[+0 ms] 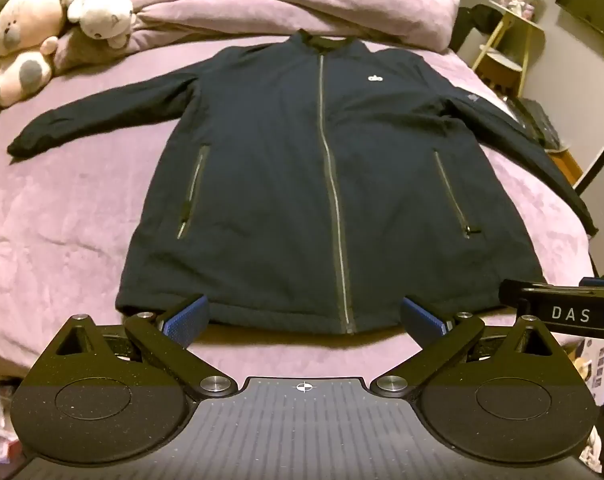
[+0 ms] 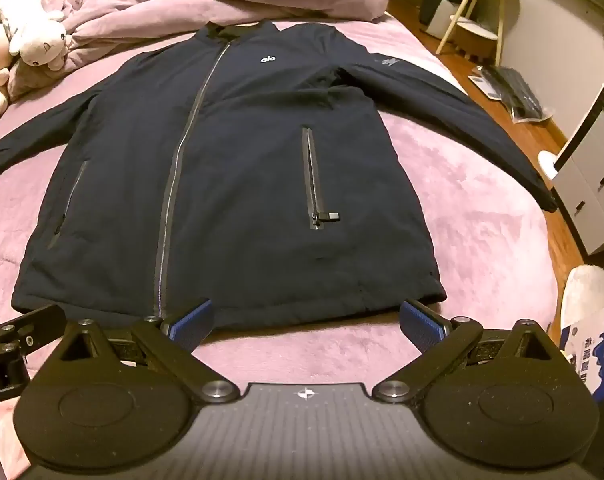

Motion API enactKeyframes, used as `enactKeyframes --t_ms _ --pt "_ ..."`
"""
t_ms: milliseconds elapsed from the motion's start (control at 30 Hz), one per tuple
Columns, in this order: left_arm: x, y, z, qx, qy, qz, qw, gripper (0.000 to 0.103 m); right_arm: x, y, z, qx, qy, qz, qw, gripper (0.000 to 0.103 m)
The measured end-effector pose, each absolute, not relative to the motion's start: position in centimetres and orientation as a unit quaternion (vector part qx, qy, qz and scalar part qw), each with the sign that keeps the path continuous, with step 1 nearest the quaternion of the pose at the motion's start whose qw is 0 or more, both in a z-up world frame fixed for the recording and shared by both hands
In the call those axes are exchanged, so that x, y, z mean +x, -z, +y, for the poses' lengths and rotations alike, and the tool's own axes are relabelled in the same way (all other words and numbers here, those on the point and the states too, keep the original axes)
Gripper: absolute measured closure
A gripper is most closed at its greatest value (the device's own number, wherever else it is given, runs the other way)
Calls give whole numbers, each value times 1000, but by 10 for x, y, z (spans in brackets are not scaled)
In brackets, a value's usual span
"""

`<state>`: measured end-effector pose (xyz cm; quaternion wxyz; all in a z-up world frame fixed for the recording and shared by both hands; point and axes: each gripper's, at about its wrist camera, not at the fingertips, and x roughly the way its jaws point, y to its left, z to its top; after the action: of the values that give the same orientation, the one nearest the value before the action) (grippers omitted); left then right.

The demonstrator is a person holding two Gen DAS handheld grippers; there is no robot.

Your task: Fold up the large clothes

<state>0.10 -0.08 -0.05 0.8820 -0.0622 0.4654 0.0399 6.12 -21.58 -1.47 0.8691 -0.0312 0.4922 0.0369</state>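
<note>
The left gripper (image 1: 304, 316) holds its jaws spread wide and empty, just short of the hem of the dark jacket (image 1: 302, 168). The right gripper (image 2: 306, 318) is likewise spread and empty at the same hem. Beyond both, the jacket lies flat and zipped on the pink bed (image 2: 482, 216), sleeves out. Farther off are a rumpled duvet (image 1: 286, 4) and plush toys (image 1: 34, 40).

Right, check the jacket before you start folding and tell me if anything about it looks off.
Mostly fine: the jacket lies flat and zipped on the bed. One oddity: its right-hand sleeve runs past the mattress edge, cuff hanging off, while the other sleeve rests fully on the bed.
</note>
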Motion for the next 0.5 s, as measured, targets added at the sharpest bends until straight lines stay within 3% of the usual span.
enactKeyframes --t_ms 500 --pt "3 3 -2 -64 -41 466 881 0 61 18 -215 -36 -32 493 869 4"
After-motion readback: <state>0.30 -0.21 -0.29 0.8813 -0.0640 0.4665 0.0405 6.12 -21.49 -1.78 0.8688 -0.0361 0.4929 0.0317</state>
